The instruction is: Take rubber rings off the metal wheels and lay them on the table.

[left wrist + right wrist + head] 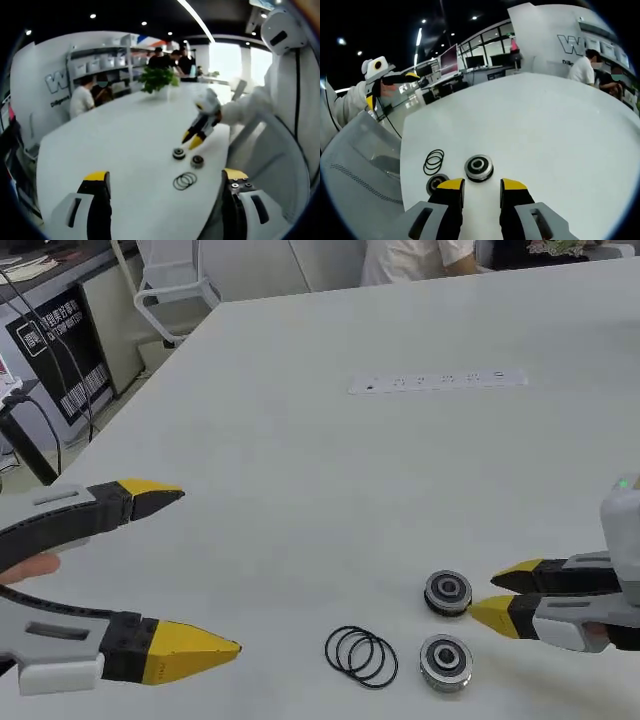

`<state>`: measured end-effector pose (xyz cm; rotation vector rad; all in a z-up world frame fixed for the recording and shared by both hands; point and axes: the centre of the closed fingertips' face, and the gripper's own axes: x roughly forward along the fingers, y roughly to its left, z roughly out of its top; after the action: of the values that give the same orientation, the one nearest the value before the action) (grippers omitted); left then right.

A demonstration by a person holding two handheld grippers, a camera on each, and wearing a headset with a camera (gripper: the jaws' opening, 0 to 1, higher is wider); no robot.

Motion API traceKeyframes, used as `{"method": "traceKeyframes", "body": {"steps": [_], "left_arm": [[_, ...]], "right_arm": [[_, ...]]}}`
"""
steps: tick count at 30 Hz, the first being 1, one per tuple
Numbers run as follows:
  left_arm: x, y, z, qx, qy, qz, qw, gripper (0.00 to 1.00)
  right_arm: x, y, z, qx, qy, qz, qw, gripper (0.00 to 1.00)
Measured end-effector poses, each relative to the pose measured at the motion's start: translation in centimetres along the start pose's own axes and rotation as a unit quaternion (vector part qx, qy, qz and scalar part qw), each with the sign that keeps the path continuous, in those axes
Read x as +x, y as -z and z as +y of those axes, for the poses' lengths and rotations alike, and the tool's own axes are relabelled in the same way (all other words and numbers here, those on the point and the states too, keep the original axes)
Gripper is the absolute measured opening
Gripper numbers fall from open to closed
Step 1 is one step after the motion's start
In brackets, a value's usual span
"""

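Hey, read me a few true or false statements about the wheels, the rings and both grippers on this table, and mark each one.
1. A farther wheel and a nearer wheel both sit on the table. True.
2. The rubber rings hang from a gripper. False: they lie flat on the table beside the nearer wheel.
3. The left gripper is shut on a ring. False: its jaws are wide apart and empty.
4. The right gripper has its tips by the farther wheel, jaws apart. True.

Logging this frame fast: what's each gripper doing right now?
Left gripper: open wide, holding nothing.
Right gripper: open, holding nothing, tips beside a metal wheel.
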<state>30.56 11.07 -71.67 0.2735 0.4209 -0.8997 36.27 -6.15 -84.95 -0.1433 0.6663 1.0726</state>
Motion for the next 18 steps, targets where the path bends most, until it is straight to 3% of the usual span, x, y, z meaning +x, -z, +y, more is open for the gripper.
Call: {"method": "traceKeyframes", "body": {"steps": [7, 13, 18], "left_arm": [[2.8, -2.0, -0.6, 0.032, 0.034, -0.008, 0.9989, 0.90], [5.3, -3.9, -2.0, 0.059, 0.077, -0.012, 0.9952, 0.88], [7.5, -5.0, -2.6, 0.083, 0.097, -0.015, 0.9917, 0.85]], "right_arm": [[0.0, -0.1, -0.1, 0.005, 0.003, -0.007, 1.0000, 0.25], [0.1, 0.0, -0.1, 0.008, 0.002, -0.009, 0.9999, 0.25], [0.2, 0.0, -0.2, 0.012, 0.001, -0.011, 0.9999, 0.25]]}}
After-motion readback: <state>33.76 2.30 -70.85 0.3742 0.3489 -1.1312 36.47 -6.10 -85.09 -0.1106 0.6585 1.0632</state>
